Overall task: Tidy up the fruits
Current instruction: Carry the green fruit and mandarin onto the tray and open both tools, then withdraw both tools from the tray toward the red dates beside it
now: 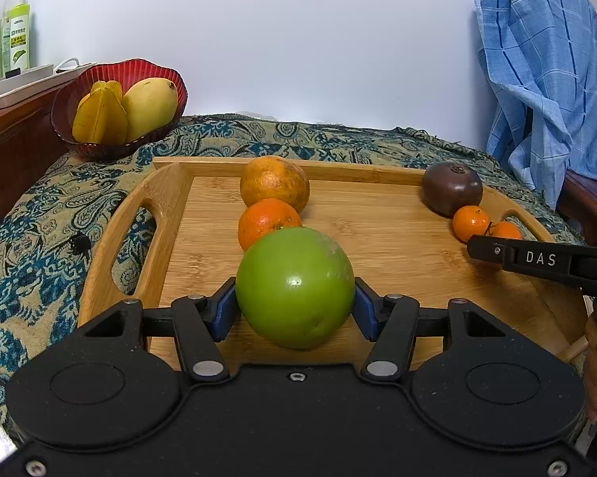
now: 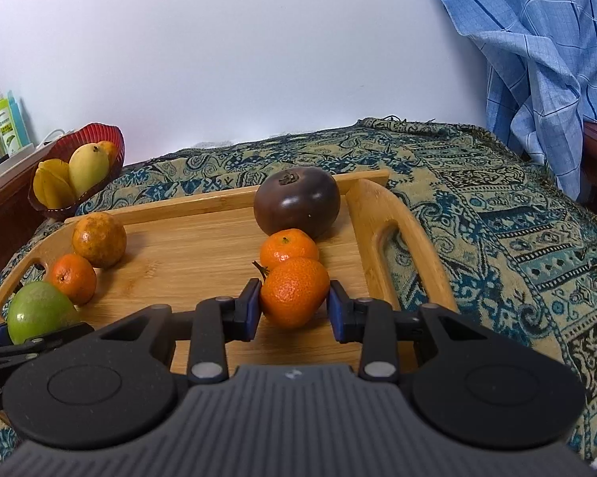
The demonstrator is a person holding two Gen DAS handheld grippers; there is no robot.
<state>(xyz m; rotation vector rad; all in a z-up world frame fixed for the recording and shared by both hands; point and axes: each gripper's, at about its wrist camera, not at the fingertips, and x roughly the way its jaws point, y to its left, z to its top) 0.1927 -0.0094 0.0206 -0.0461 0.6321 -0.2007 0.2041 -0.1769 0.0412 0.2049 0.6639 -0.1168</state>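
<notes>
A wooden tray (image 1: 203,246) (image 2: 187,246) lies on a patterned cloth. My left gripper (image 1: 295,304) is shut on a green apple (image 1: 294,286) (image 2: 39,310) resting on the tray's near left. Behind it stand a small orange (image 1: 264,222) (image 2: 72,278) and a larger mottled orange (image 1: 274,183) (image 2: 99,238). My right gripper (image 2: 294,308) stands around a small mandarin (image 2: 294,296) (image 1: 506,230) on the tray's right; the left pad touches it, a thin gap shows at the right pad. Behind it lie another mandarin (image 2: 288,248) (image 1: 470,222) and a dark purple fruit (image 2: 297,200) (image 1: 452,192).
A red bowl (image 1: 111,75) (image 2: 111,139) with a mango (image 1: 149,107) and starfruit (image 1: 99,115) stands at the back left. Bottles (image 1: 18,35) stand on a wooden side shelf. A blue checked cloth (image 1: 545,79) hangs at the right.
</notes>
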